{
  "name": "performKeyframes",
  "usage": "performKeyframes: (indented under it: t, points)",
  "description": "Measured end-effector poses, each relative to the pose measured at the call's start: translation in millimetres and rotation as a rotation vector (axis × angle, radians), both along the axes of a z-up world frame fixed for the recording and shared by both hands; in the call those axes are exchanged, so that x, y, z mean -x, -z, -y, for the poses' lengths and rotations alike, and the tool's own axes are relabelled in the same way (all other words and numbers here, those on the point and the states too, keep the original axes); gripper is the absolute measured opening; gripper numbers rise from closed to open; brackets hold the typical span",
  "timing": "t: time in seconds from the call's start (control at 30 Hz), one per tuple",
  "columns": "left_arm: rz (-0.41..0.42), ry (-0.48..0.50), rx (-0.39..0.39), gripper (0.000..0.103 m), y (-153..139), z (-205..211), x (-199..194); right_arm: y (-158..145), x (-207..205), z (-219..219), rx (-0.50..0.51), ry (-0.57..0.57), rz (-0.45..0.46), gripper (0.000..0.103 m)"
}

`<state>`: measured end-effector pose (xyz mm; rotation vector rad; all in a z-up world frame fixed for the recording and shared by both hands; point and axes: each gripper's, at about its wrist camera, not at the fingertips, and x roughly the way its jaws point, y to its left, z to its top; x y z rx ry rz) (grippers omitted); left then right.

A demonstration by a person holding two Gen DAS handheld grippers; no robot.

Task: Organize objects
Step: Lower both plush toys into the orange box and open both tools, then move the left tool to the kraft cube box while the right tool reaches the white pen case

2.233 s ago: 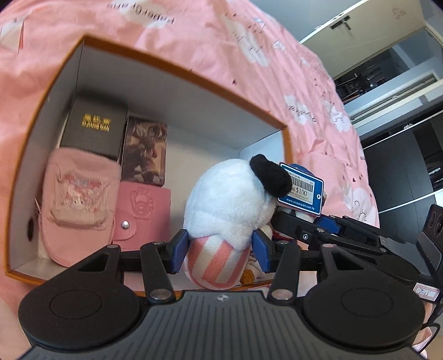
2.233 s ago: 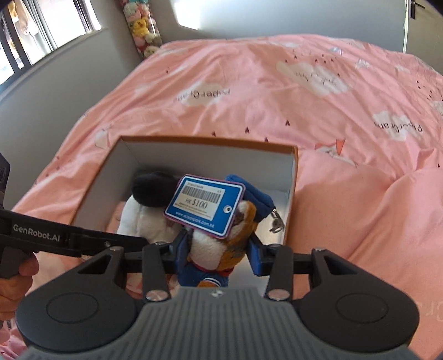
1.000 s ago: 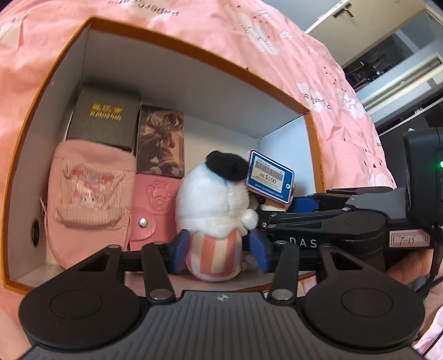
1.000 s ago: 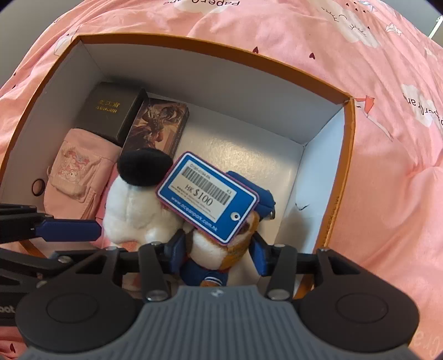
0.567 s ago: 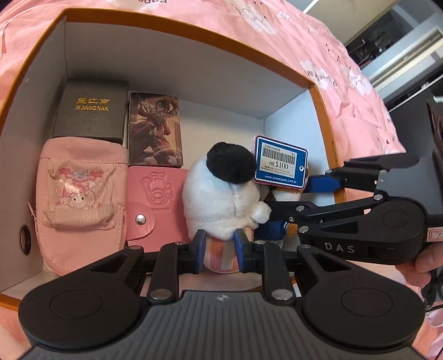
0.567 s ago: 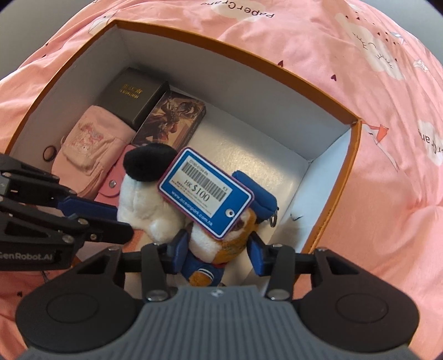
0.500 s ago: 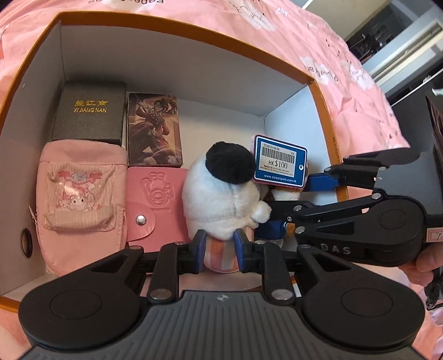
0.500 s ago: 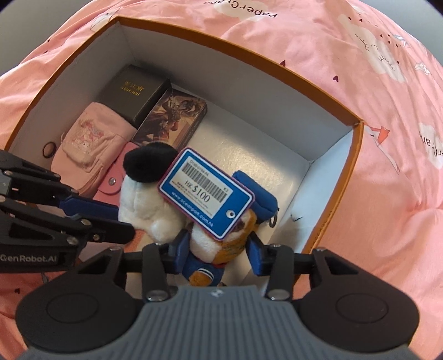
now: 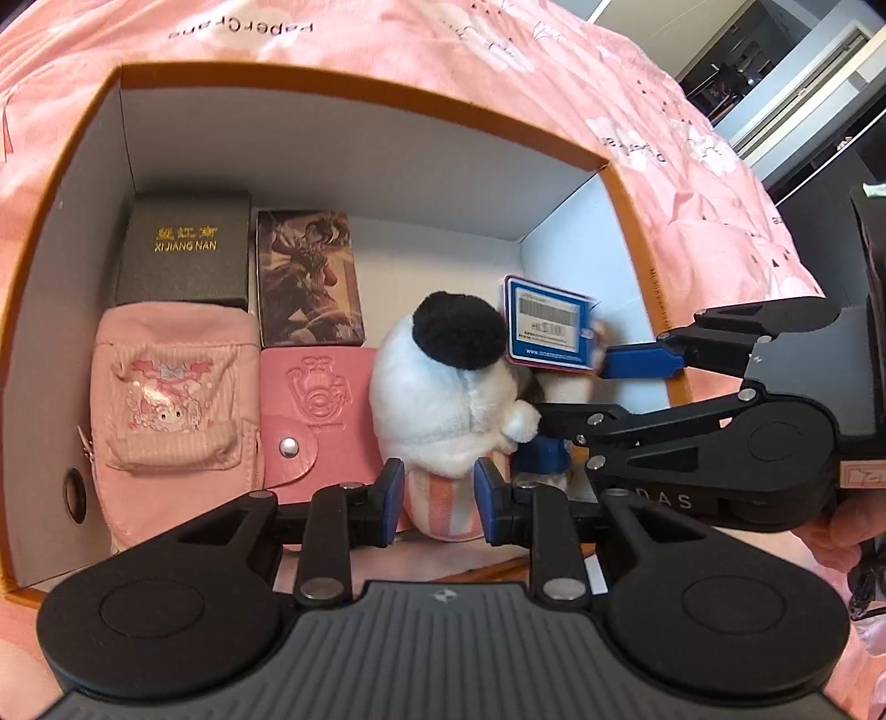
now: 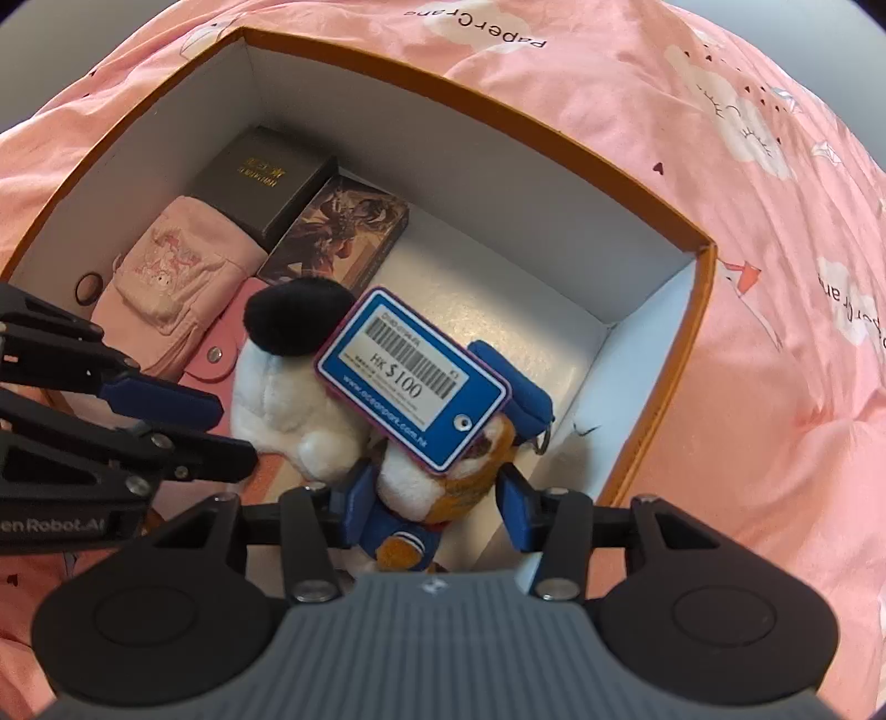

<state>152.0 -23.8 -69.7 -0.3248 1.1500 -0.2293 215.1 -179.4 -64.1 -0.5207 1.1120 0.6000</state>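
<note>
Inside the orange-rimmed cardboard box (image 9: pixel 637 183), the left gripper (image 9: pixel 437 498) clamps a white black-eared plush (image 9: pixel 443 382); beside it, the right gripper (image 10: pixel 432 507) clamps a blue-capped tagged plush (image 10: pixel 443 476).

Pink bed cover (image 10: pixel 775 332) with dark furniture beyond the bed's far edge

The cover is wrinkled and printed with white clouds (image 10: pixel 747 127), tiny dark hearts and "PaperCrane" lettering (image 9: pixel 241 27), and it spreads to every edge of the bed in view. Past the far right corner in the left wrist view stand dark shelving (image 9: pixel 736 83) and a pale panel (image 9: pixel 819 94), both blurred.
</note>
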Motion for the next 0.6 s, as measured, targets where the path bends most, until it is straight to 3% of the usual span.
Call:
performKeyframes:
  t: [0.13,0.37,0.6]
  points:
    - [0.022,0.006,0.001,0.032,-8.5,0.8,4.0,-10.8,2.6,7.6,-0.024,0.02,0.025,0.056]
    - [0.081,0.02,-0.014,0.032,-26.2,7.0,11.7,-32.0,11.0,20.8,-0.066,0.037,0.063,0.055]
    - [0.16,0.103,-0.02,0.032,-55.0,17.8,39.9,-65.2,42.5,47.3,-0.203,0.127,0.1,0.051]
